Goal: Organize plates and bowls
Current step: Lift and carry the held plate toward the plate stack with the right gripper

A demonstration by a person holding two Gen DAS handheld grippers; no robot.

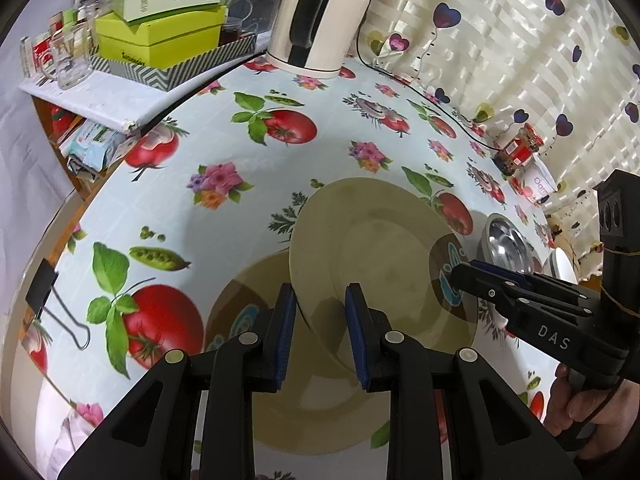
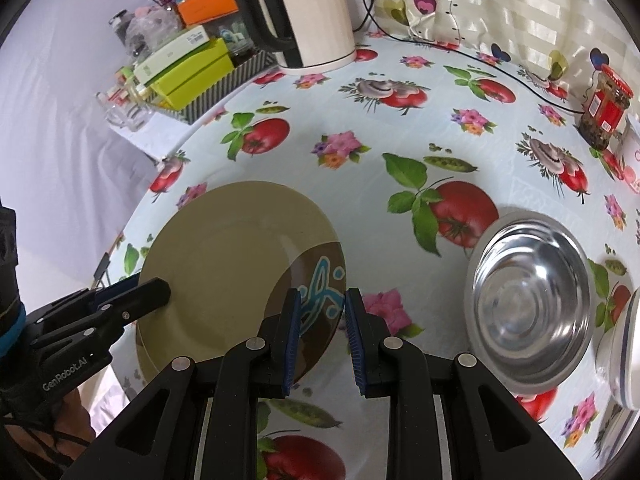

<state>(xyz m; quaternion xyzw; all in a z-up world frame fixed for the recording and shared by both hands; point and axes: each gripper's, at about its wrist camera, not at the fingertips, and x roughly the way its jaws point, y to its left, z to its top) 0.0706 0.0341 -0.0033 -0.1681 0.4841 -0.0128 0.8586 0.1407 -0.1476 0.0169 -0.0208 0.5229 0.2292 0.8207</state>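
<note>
I carry the upper beige plate (image 1: pixel 372 248) with both grippers over its twin (image 1: pixel 256 344) near the table's (image 1: pixel 224 128) left edge: left gripper (image 1: pixel 321 334) and right gripper (image 2: pixel 323 330) each pinch opposite rims, keeping it level for stacking. The steel bowl (image 2: pixel 532 304) waits alongside.

left gripper (image 1: pixel 320 328): angled down, pads clamped on a rim | right gripper (image 2: pixel 323 334): angled down, pads closed on opposite rim | hand (image 1: pixel 592 404) on right handle
</note>
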